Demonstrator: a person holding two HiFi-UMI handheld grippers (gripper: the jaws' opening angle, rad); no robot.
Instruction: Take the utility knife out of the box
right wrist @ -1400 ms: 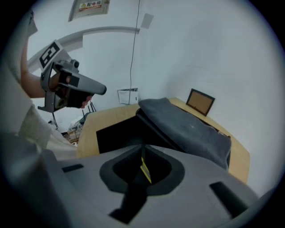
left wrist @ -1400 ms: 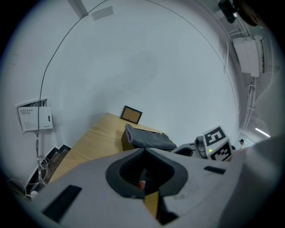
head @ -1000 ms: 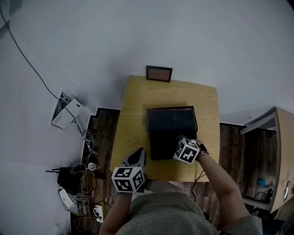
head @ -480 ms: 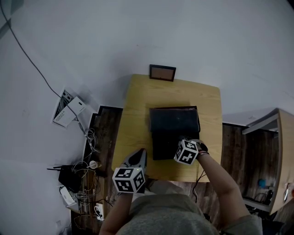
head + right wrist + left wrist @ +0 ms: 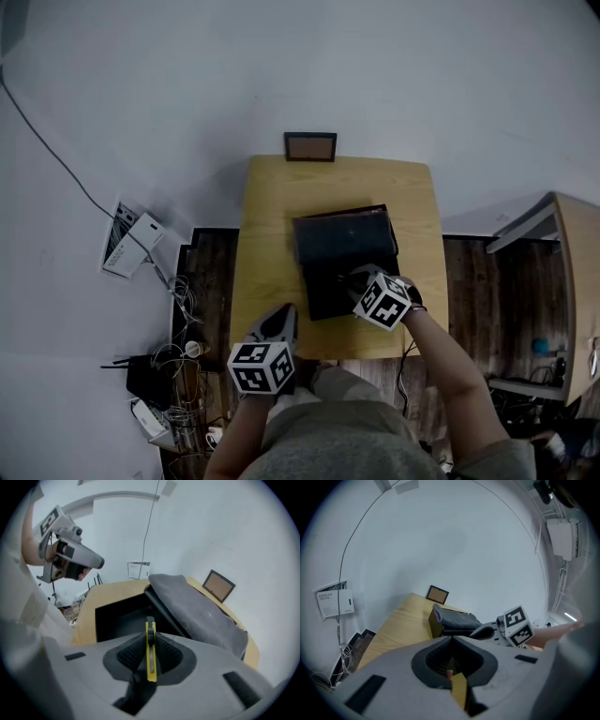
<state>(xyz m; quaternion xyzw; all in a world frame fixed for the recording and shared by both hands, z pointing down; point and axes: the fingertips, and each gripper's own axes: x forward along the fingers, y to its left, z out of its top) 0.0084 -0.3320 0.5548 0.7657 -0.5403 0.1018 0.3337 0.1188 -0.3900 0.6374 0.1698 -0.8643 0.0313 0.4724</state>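
The yellow utility knife (image 5: pixel 150 648) with a black slider stands edge-on between the two dark ribbed pads of the right gripper (image 5: pixel 149 635), and its front end sticks out a little past the jaw tips. The jaws are closing and the pads press on both flat sides of the knife, so the knife is held. It hangs over the open part of the black rectangular box (image 5: pixel 117 616), above the near rim and not touching the inside. The lid of the box, lined with grey fabric (image 5: pixel 197 611), is folded back to the far side.

In the head view the right gripper (image 5: pixel 361 281) is over the near half of the box (image 5: pixel 328 291), which lies on a light wooden table (image 5: pixel 272 234). The knife itself is hidden under the gripper there.

The left gripper (image 5: pixel 451 641) has its jaws brought together, and I see nothing gripped; a small pinkish spot low between the pads is too unclear to name. This gripper (image 5: pixel 281 317) hovers at the near left edge of the table, apart from the box.

A small brown framed panel (image 5: pixel 310 147) stands at the far edge of the table.
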